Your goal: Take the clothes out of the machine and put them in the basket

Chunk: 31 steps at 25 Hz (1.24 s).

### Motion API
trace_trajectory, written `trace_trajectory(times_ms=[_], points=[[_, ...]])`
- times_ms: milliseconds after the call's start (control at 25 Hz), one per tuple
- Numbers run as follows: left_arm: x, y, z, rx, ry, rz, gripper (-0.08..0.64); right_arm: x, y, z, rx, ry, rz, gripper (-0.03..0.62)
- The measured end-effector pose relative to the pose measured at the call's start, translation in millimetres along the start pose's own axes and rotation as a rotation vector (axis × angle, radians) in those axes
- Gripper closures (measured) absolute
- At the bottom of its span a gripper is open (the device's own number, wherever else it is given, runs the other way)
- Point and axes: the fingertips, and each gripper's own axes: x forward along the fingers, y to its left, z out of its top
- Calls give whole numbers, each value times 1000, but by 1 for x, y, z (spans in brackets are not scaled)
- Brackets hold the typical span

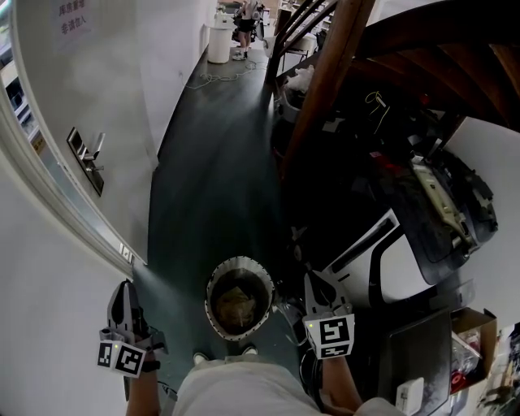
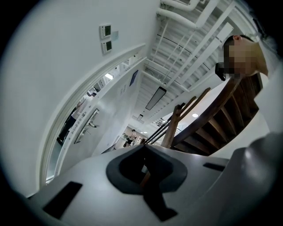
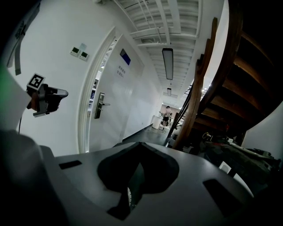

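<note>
A round basket (image 1: 213, 284) stands on the dark floor just in front of my feet, with a crumpled olive-brown cloth (image 1: 238, 302) inside. My left gripper (image 1: 123, 286) hangs left of it near the white wall, jaws together and empty; it also shows as a small shape in the right gripper view (image 3: 46, 98). My right gripper (image 1: 311, 279) is right of the basket, next to the white machine (image 1: 406, 272), shut with nothing in it. In the gripper views both sets of jaws (image 2: 143, 148) (image 3: 140, 145) meet at the tip and point down the corridor.
A wooden staircase (image 1: 325, 81) rises over the machine. Dark bags and clutter (image 1: 431, 203) are piled on top of it. A white door with a handle (image 1: 88, 158) is at the left. A cardboard box (image 1: 475, 341) sits at the lower right. A person (image 1: 246, 20) stands far down the corridor.
</note>
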Motion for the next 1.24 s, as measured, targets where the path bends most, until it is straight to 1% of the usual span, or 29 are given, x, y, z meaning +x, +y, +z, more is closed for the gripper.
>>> trace_trajectory(times_ms=[480,880,1240], points=[[-7,-6,-2,-8,-6,-3,549,-4,9,2,-21,-13,15,578],[-15,-3,-5,-20,3,8,549,-6,20,1,-35,-4,39,578],[-20,1,-7,-32,10,13,549,-9,27,-2,-34,4,45,578]])
